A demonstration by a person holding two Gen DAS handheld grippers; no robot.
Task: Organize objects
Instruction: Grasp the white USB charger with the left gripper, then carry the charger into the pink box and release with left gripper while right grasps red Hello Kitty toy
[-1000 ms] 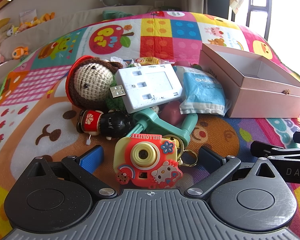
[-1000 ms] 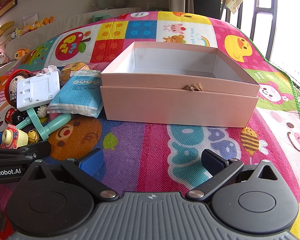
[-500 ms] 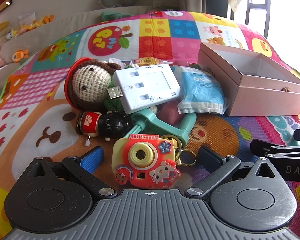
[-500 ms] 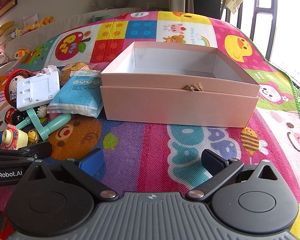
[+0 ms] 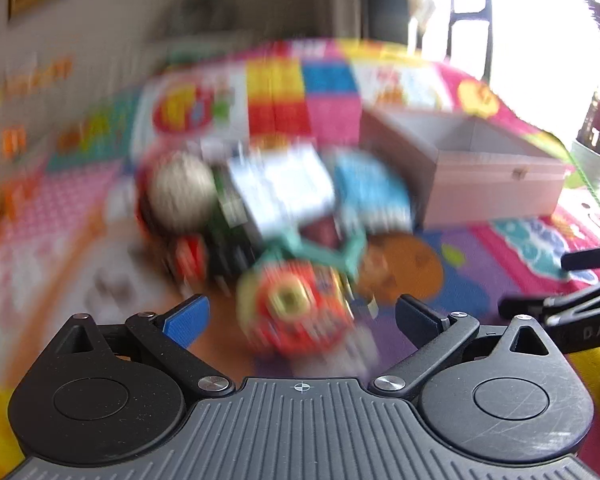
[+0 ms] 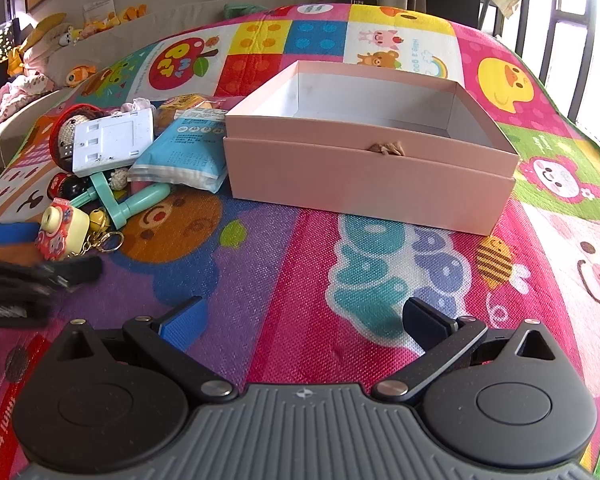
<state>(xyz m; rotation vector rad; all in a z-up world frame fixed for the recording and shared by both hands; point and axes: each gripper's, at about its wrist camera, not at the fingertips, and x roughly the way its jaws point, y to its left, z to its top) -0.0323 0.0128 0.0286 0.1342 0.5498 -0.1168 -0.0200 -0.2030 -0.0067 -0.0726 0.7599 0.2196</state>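
Our left gripper [image 5: 302, 314] had its fingers spread wide around the little toy camera [image 5: 296, 306], which sat on the play mat [image 6: 284, 264] near the pink box [image 6: 364, 176], not pinched yet. Our right gripper [image 6: 304, 320] was wide too, holding nothing. We thought the camera was light, hard and smooth, so we should squeeze its flat sides.

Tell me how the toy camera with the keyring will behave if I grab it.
The toy camera looks like hard, smooth plastic: probably stiff, light, maybe slippery. It stands upright on the mat, so a nudge could tip it. Its keyring will likely dangle and might snag the bell.
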